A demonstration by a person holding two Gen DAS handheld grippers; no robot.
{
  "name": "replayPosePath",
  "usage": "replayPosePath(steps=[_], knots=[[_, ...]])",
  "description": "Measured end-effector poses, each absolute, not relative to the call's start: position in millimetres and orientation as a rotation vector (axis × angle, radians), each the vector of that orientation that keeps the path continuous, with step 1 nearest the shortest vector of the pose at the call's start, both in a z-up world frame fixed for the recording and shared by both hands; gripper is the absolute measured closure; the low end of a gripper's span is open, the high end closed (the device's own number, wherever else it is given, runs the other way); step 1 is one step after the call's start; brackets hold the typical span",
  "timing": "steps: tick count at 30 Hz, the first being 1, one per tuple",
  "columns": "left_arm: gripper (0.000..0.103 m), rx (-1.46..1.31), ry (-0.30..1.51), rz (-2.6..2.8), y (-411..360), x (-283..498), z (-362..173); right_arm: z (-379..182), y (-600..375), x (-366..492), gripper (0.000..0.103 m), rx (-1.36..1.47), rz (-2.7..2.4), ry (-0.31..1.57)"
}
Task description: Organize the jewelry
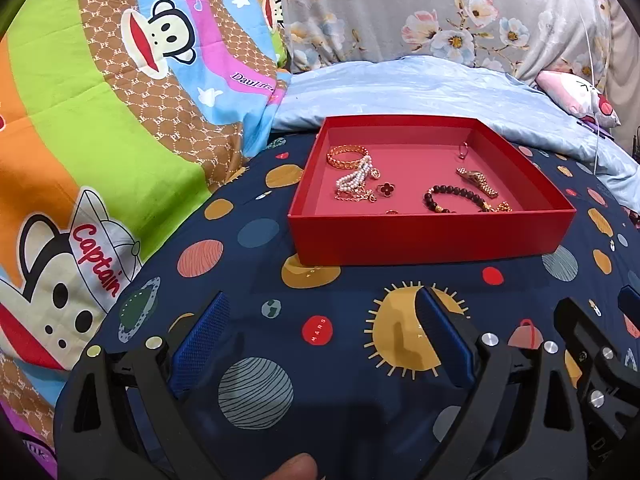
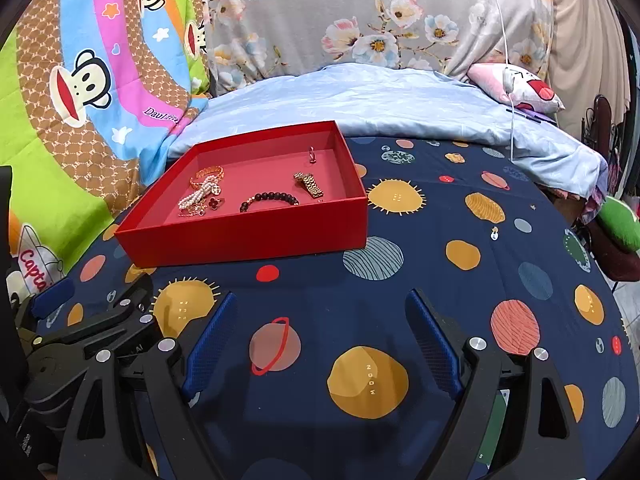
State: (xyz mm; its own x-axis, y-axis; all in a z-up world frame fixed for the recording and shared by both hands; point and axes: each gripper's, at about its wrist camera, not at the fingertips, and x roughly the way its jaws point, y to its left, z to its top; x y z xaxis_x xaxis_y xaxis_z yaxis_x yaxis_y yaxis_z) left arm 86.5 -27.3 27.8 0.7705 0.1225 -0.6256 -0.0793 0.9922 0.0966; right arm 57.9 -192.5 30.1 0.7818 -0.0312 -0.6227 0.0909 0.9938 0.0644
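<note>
We've got both tools hanging low over the planet-print sheet [image 2: 500,280], in front of the red box [image 1: 430,236]. The left gripper [image 1: 320,340] has its fingers spread wide with nothing between them; the right gripper [image 2: 320,336] is spread and bare too.

The jewelry already lies inside the box: a gold bangle [image 1: 346,156] at its far left, a pearl strand [image 1: 354,178] just beside that, a clover ring [image 1: 386,189], a dark bead bracelet [image 1: 456,198] toward the near wall, a gold watch [image 1: 478,180] to its right.

One small charm [image 2: 495,233] sits on the sheet, well right of the box. We judge it either a piece left to collect or plain print; too small to tell. Nothing blocks the way to it. The blue blanket [image 2: 360,96] lies behind the box.
</note>
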Motion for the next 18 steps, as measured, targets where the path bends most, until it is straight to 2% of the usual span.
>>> replayPosePath(steps=[10,18], knots=[[0.013,0.070,0.692,0.118,-26.3,88.8,26.2,29.9,-191.3,56.9,0.019,0.091,-0.069,0.672],[0.018,0.071,0.697,0.116,-26.0,89.9,25.8,28.2,-193.2,57.2,0.019,0.080,-0.070,0.669]])
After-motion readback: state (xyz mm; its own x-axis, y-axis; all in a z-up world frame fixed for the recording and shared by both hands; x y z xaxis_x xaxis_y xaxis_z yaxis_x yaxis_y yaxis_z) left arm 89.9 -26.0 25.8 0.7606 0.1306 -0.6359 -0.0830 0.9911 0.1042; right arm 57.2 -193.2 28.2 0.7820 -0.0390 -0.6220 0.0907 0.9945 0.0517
